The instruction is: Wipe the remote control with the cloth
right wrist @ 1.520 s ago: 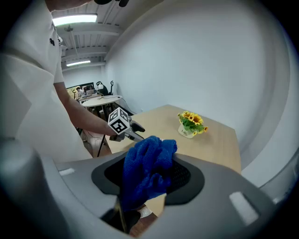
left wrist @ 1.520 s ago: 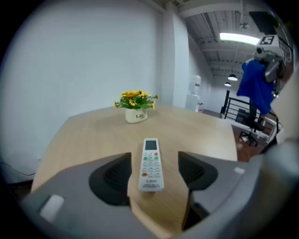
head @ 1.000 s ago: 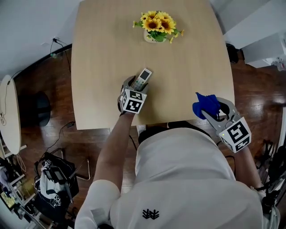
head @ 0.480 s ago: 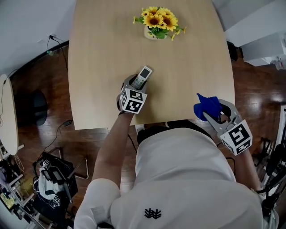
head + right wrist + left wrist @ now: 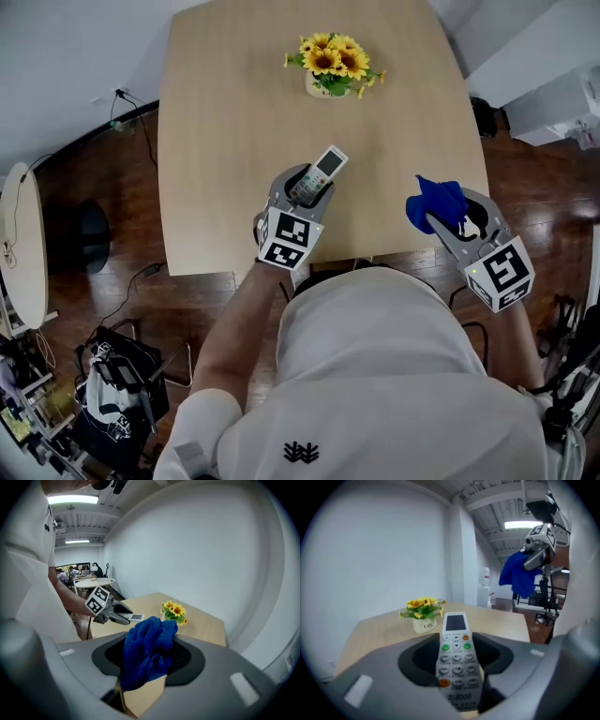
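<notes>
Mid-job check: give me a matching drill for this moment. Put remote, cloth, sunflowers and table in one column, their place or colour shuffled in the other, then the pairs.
1. remote
2. cloth
3. sunflowers
4. table

A. clamped in the right hand-held gripper
B. light wood
C. clamped in the left hand-held gripper
D. standing at the table's far end

Pairs: 1-C, 2-A, 3-D, 4-B
</notes>
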`<state>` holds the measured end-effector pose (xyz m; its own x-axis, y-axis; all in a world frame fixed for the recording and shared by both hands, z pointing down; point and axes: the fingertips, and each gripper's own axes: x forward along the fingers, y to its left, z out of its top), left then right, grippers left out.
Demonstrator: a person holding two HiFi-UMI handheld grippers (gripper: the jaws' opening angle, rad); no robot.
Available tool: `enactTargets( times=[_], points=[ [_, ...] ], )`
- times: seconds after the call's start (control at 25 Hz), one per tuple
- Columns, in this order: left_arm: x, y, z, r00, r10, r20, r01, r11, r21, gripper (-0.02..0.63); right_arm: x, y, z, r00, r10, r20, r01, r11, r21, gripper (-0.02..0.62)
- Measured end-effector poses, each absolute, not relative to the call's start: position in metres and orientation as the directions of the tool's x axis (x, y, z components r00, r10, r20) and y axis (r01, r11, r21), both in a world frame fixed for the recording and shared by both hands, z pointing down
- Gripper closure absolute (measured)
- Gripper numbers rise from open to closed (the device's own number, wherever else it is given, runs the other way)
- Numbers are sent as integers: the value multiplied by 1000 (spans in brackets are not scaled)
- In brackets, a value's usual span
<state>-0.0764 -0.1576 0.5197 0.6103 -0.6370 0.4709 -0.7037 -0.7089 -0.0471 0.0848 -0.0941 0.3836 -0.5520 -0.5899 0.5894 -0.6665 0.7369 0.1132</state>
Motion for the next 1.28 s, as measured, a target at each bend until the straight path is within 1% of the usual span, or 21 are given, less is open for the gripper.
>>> enactTargets(
  times=[0.16,0.28,0.44,0.56,0.68,0.8,0.96,1.08,1.28],
  points=[
    [-57,-139,462,663,-624,413,-648,-755,-101,371,45,-111,331,-644,-620,448,-625,764,160,397],
    [-47,-128,436,695,-598,399,-609,-785,-115,370,1,-110,306,-724,-583,369,-562,808,177,398],
    [-37,-117,417,717,-570,401,-576,-809,-119,371,-57,-94,296,-801,-491,342,-472,870,145,399],
    [-30,-113,408,731,-555,398,-559,-821,-117,371,-90,-85,306,-833,-431,348,-409,902,138,399],
    [-32,-106,409,733,-551,399,-559,-822,-109,370,-106,-82,323,-836,-417,358,-387,909,156,399],
    [-44,-105,412,722,-560,406,-571,-814,-107,370,-98,-95,331,-813,-464,351,-433,886,168,399],
    [-61,-105,413,713,-569,409,-585,-805,-100,370,-67,-122,339,-743,-546,386,-524,834,171,399],
    [-67,-104,415,711,-571,410,-588,-803,-99,371,-38,-142,342,-683,-611,401,-579,787,214,399],
    [-68,-101,419,718,-563,410,-580,-809,-95,371,-5,-159,334,-618,-686,384,-642,722,259,399]
  ],
)
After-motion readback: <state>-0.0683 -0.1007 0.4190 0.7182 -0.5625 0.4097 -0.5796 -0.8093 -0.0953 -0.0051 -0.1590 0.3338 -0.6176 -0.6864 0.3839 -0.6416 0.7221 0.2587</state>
